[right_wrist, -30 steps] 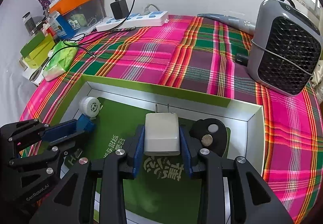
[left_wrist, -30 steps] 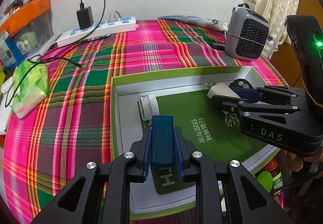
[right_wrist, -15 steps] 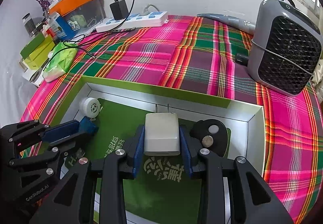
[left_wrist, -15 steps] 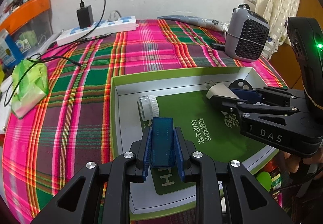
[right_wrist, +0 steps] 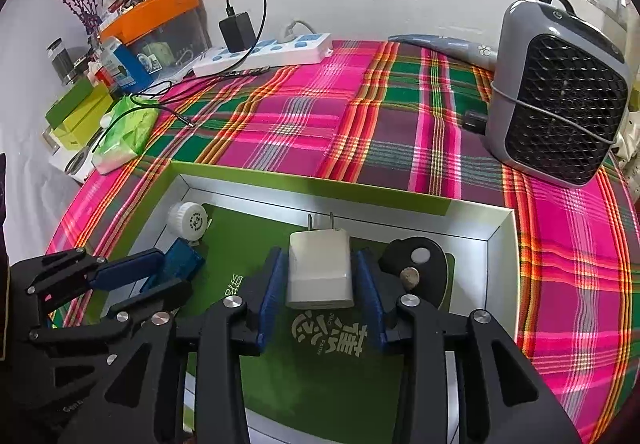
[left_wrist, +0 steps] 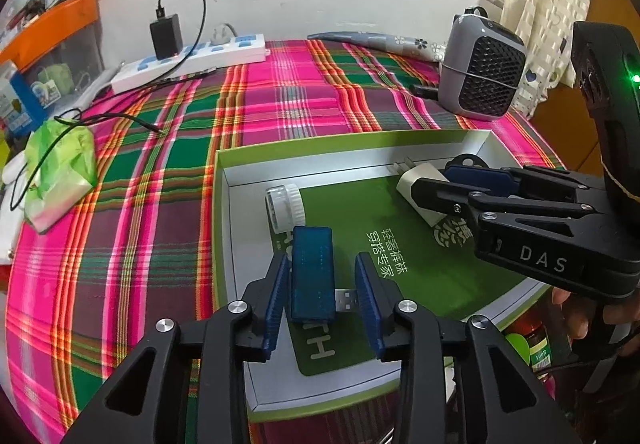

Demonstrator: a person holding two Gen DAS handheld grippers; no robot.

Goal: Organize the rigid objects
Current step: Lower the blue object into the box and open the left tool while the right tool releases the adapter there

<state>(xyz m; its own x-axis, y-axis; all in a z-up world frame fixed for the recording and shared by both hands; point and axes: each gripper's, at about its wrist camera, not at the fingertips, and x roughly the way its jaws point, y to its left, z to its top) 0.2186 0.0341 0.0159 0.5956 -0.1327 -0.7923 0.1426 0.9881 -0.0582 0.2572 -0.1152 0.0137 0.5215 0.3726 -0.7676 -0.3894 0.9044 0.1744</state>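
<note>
Nearest, both claws sit inside the green box [left_wrist: 280,152], each spread around a thing it no longer pinches. The left gripper [left_wrist: 323,294] stands open, with the blue USB stick [left_wrist: 313,272] lying on the box floor against its left pad and a clear gap to the right one. The right gripper [right_wrist: 320,280] is likewise spread, small gaps showing on either side of the white charger [right_wrist: 320,268], which lies flat with its prongs toward the far wall. Just beyond, a white round cap [right_wrist: 191,218] rests in the box's far left corner and a black disc-shaped item [right_wrist: 420,264] lies beside the charger. So four rigid things appear stowed; what is left seems to be backing both claws out without nudging them. Farther off on the plaid cloth [right_wrist: 304,116], the grey fan heater [right_wrist: 560,96], power strip [right_wrist: 272,50] and green packet [right_wrist: 128,130] stand well apart, blocking nothing.
</note>
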